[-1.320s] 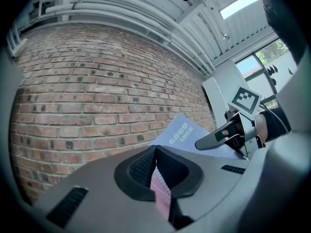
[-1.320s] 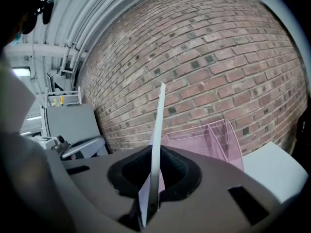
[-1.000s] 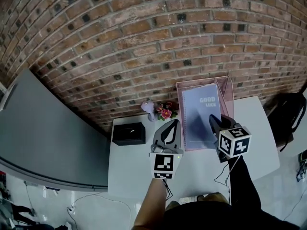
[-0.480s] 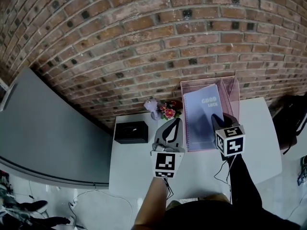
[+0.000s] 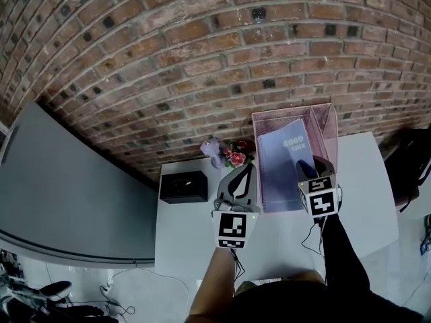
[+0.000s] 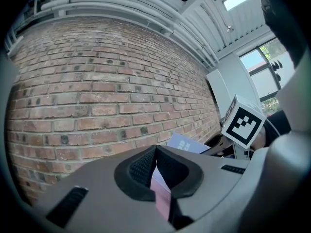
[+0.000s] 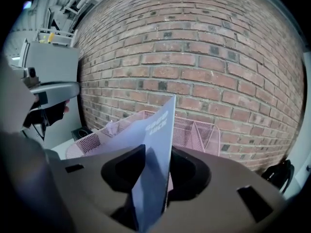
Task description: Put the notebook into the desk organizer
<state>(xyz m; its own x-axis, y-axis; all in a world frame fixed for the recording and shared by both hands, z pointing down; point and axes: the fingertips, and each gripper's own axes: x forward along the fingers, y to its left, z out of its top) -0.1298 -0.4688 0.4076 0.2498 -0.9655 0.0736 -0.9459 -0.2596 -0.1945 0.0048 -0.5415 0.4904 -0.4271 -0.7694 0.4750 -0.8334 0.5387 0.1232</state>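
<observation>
A pale blue notebook (image 5: pixel 286 161) printed "GOOD LUCK" stands inside the pink mesh desk organizer (image 5: pixel 328 130) against the brick wall. My right gripper (image 5: pixel 308 170) is at the notebook's near edge. Its jaws have just been opening, and the notebook (image 7: pixel 154 130) stands between them with a gap beside the left pad. My left gripper (image 5: pixel 240 182) is at the organizer's left side. In the left gripper view it (image 6: pixel 156 152) is shut on a pink strip of the organizer's wall (image 6: pixel 162 198). The mesh organizer (image 7: pixel 194 129) rises behind the notebook.
On the white table (image 5: pixel 363 210) a black box (image 5: pixel 182 187) sits at the left, with a small bunch of flowers (image 5: pixel 231 155) by the wall. A black bag (image 5: pixel 414 163) lies off the table's right side. A grey panel (image 5: pixel 60 194) stands at the left.
My right gripper has sunk a little and rolled, with the notebook lower in the organizer. The left gripper has stayed at the organizer's wall.
</observation>
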